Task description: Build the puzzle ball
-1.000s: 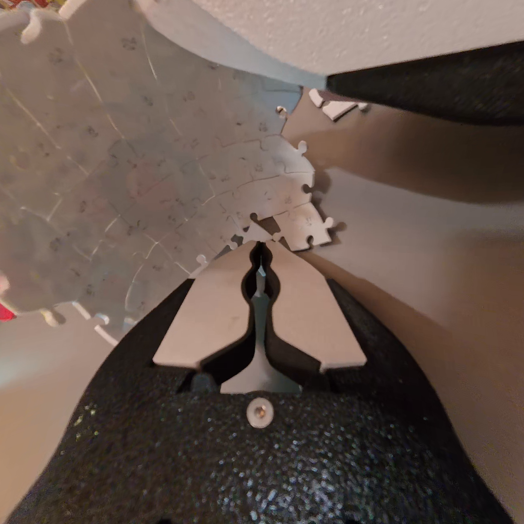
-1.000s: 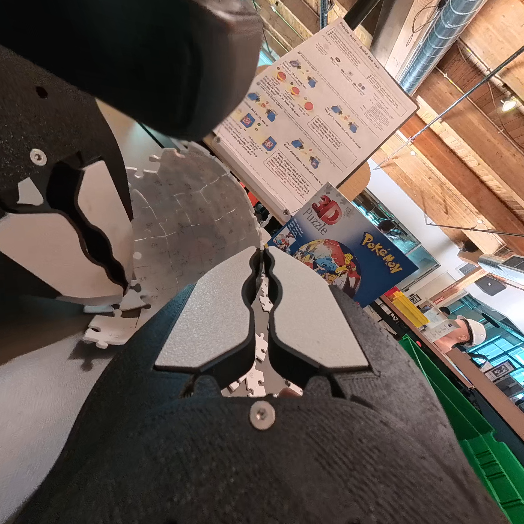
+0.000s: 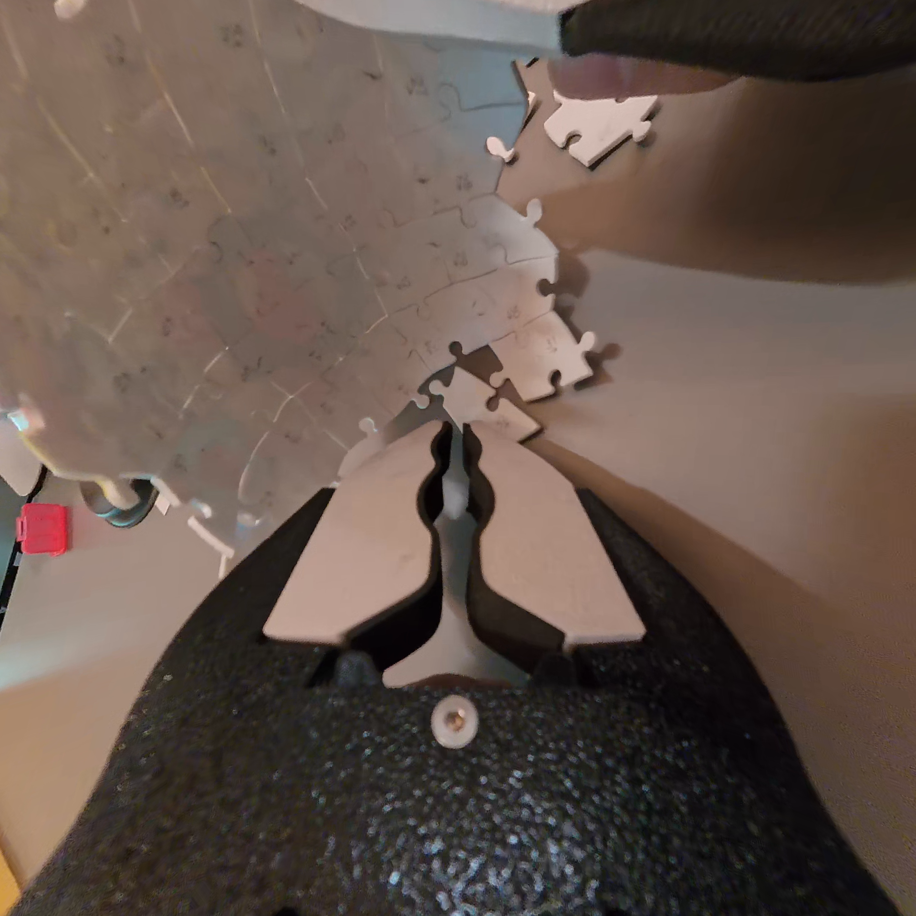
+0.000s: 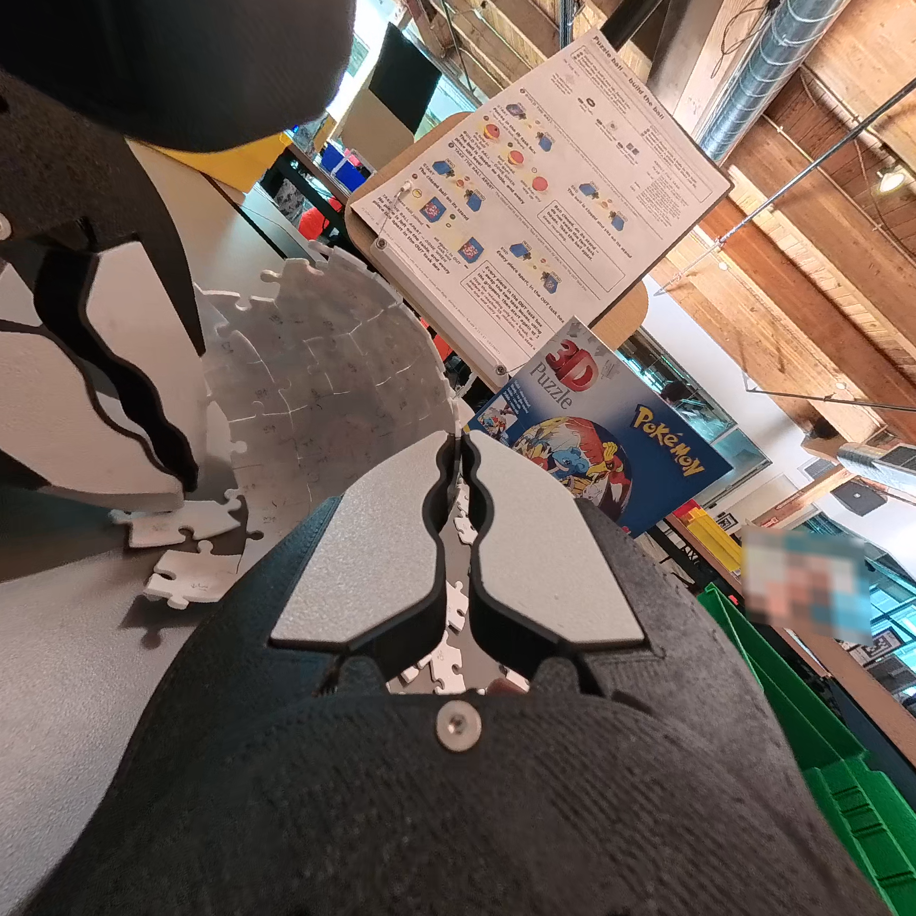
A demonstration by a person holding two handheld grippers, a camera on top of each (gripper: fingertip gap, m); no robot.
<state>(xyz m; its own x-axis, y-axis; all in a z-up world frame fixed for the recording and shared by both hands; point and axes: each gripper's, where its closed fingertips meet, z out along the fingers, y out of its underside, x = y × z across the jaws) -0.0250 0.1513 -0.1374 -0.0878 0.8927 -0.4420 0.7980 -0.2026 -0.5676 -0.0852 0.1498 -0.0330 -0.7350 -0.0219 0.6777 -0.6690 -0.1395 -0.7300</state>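
Two grippers, both clenched. Nearest in the left wrist view: left gripper (image 3: 456,429), black speckled body, matte grey pads with wavy black inner edges, tips pinched on a puzzle piece (image 3: 468,399) at the lower right rim of the half-built puzzle ball (image 3: 223,248). Only a curved shell so far, seen from its pale grey inner side: interlocked curved pieces, a small mark on each, knobs and notches along the ragged edge, filling the upper left of the frame over the smooth grey table (image 3: 743,471). Farther, upper right: one loose white piece (image 3: 600,124) flat on the table, below the blurred pad of the other tool. Small red block (image 3: 42,528) at the left edge, kind unclear. Nearest in the right wrist view: right gripper (image 4: 458,436), same coarse black body and grainy grey pads, tips closed on the shell's thin right rim at frame centre. Through the gap between its fingers: scattered white pieces (image 4: 456,607) on the table. Lower right: green plastic bin (image 4: 793,718), ribbed wall, contents hidden. Beyond: blue cardboard puzzle box (image 4: 619,446) standing upright, printed instruction sheet (image 4: 545,198) on a rounded board above it, yellow bins (image 4: 704,530) farther back, contents not visible, ribbed metal duct (image 4: 758,74) under wooden ceiling boards at the top.
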